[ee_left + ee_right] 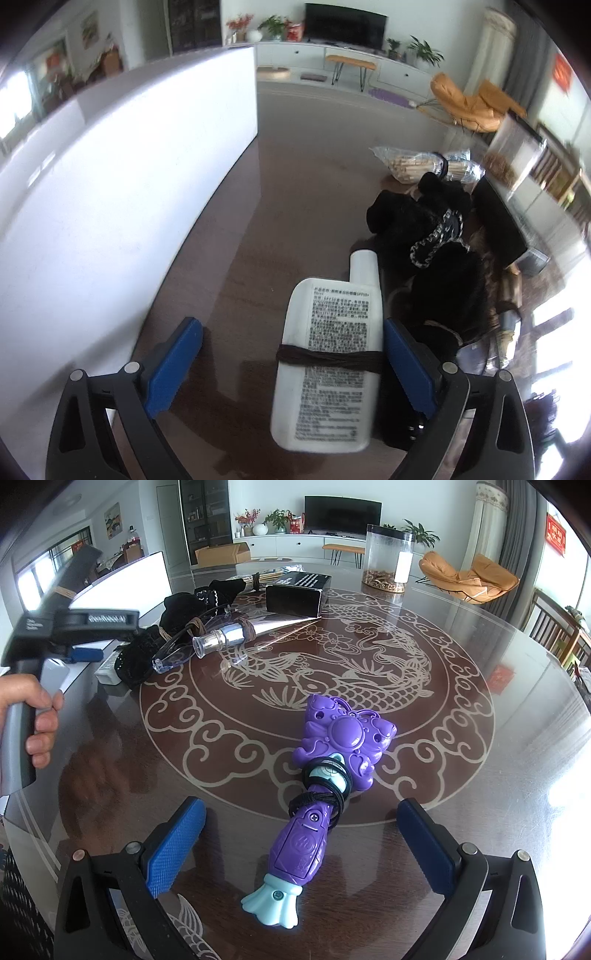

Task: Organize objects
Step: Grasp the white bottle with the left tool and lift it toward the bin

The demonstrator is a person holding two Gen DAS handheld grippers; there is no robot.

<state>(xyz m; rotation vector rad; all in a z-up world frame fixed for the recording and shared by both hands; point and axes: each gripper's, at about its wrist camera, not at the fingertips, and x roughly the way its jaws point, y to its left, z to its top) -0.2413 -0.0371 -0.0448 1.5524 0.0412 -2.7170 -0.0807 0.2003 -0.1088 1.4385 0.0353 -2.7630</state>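
Note:
A white flat bottle (328, 365) with a dark band around it lies on the brown table between the fingers of my left gripper (291, 365). The jaws are open; the right pad is at the bottle's edge, the left pad stands apart. The bottle also shows in the right wrist view (107, 668) beside the left gripper's body (74, 627). A purple toy wand (317, 797) with a pale blue base lies on the glass table between the open fingers of my right gripper (299, 845), untouched.
A white board (92, 192) stands left of the bottle. Black cloth items (436, 236) and bagged sticks (421, 166) lie to the right. The right wrist view shows clear glasses (184, 646), a silver tube (229, 638), a black box (299, 592) and a clear jar (388, 559).

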